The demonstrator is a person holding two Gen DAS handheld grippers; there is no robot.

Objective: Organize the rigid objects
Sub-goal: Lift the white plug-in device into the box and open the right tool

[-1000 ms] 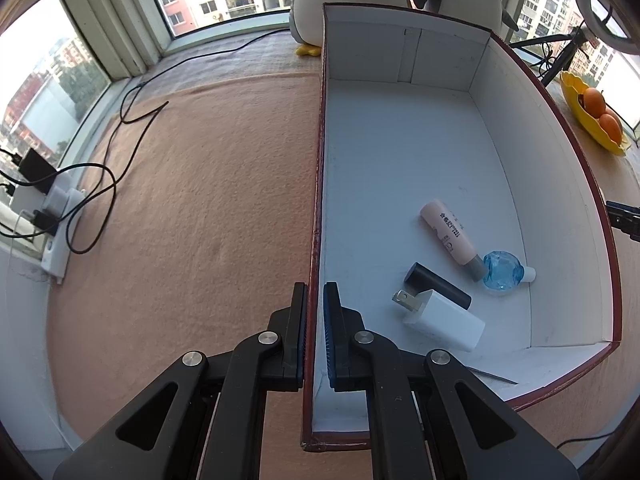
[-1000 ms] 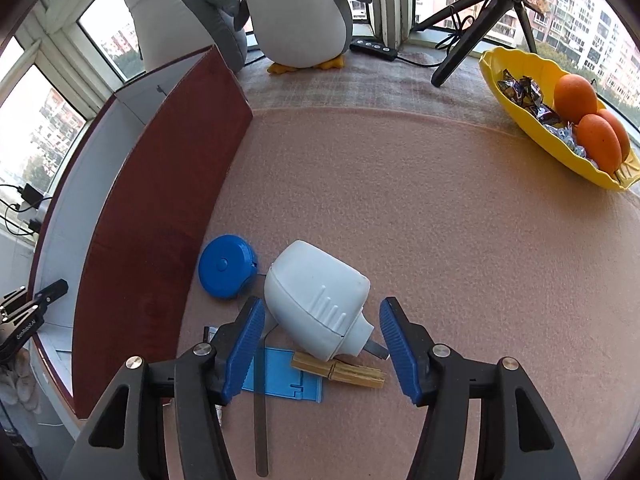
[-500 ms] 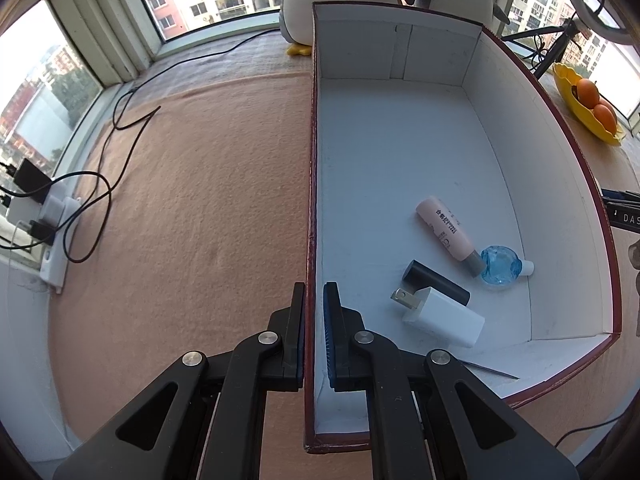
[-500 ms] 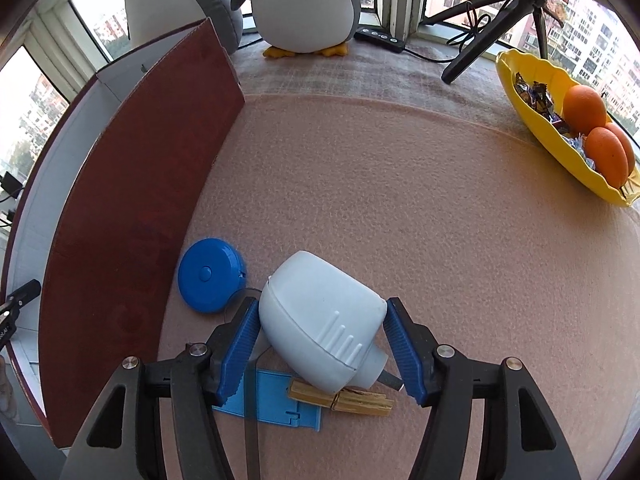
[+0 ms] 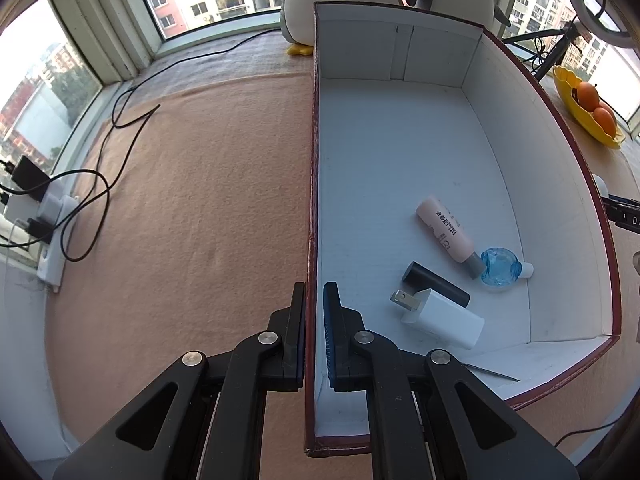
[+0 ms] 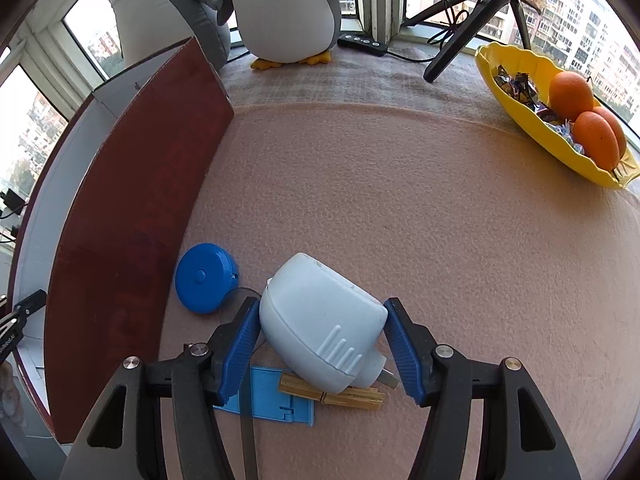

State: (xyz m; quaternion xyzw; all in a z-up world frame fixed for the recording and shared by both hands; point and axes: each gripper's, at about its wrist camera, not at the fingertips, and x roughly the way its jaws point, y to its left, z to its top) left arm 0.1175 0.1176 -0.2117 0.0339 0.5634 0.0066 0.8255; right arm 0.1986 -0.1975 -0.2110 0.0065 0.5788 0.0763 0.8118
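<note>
- The right gripper (image 6: 320, 340) has its blue fingers (image 6: 239, 344) pressed against both sides of the white plug-in device (image 6: 320, 320), a rounded body lying tilted with its metal prong toward the camera. The fingers are closed as far as the body allows. Whether it is already clear of the counter (image 6: 400, 200) I cannot tell.
- Beneath and just behind the device lie a wooden clothespin (image 6: 332, 394) and a flat blue plastic piece (image 6: 272, 400), both in the pile at the counter's near edge. A round blue tape measure (image 6: 204, 278) sits beside it, close to the box's red outer wall.
- The left gripper (image 5: 314, 336) straddles the near left wall of the box (image 5: 311, 200), one finger outside and one inside, nearly closed on the thin board, apparently steadying it.
- Inside the box, toward its near right corner, lie a white charger (image 5: 440, 320), a black cylinder (image 5: 436, 284), a pink tube (image 5: 444, 228) and a small blue bottle (image 5: 500, 268). The far half of the floor is bare.
- Judged step: the grasp on the device is made, and the carry is next. That calls for lifting it without dragging the clothespin, clearing the box's tall right wall, then releasing over open floor.
- Beyond, two plush penguins (image 6: 288, 8) and a yellow fruit dish (image 6: 532, 92) stand along the counter's far edge.
</note>
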